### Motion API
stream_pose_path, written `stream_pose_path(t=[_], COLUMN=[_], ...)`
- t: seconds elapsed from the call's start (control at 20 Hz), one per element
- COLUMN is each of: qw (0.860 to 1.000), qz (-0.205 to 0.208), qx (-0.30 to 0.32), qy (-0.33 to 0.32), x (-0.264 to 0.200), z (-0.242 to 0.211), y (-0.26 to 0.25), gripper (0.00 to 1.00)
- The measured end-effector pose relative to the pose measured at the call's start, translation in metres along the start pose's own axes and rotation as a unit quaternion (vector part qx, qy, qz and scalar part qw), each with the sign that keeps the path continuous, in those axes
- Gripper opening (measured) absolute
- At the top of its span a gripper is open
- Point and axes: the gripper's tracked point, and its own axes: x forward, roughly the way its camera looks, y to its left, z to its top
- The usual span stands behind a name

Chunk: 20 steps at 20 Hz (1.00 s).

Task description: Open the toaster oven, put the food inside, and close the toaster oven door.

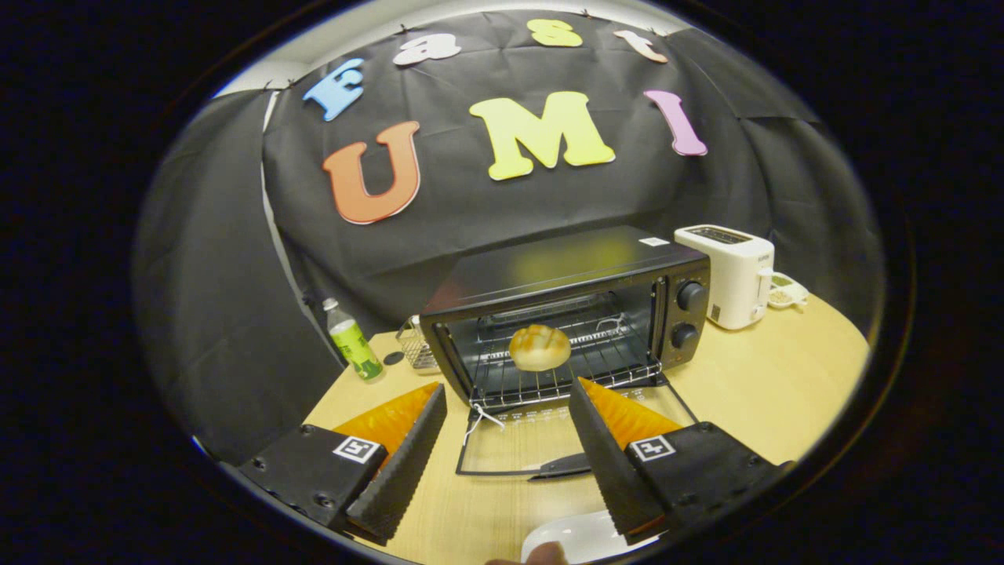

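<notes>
A white pop-up toaster stands on the wooden table against the black cloth wall, with a small white object just beside it. A green-labelled bottle stands near a wire basket. A white plate lies at the table's near edge.

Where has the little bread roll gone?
In the gripper view, the bread roll sits on the wire rack inside the open toaster oven, beyond the open gripper, left of the oven's knobs.
</notes>
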Motion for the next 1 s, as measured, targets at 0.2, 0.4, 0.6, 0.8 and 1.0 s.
stream_pose_path(t=[0.2,0.4,0.6,0.8,1.0], qw=[1.000,0.997,0.993,0.987,0.985], qz=[0.014,0.025,0.022,0.006,-0.011], qx=[-0.025,-0.061,-0.081,-0.094,-0.082], qy=[0.006,0.040,0.086,0.129,0.151], x=[-0.031,-0.051,-0.049,-0.034,-0.016], z=[-0.009,-0.039,-0.080,-0.114,-0.129], y=[-0.006,-0.018,-0.043,-0.066,-0.080], gripper=[1.00,1.00,1.00,1.00,1.00])
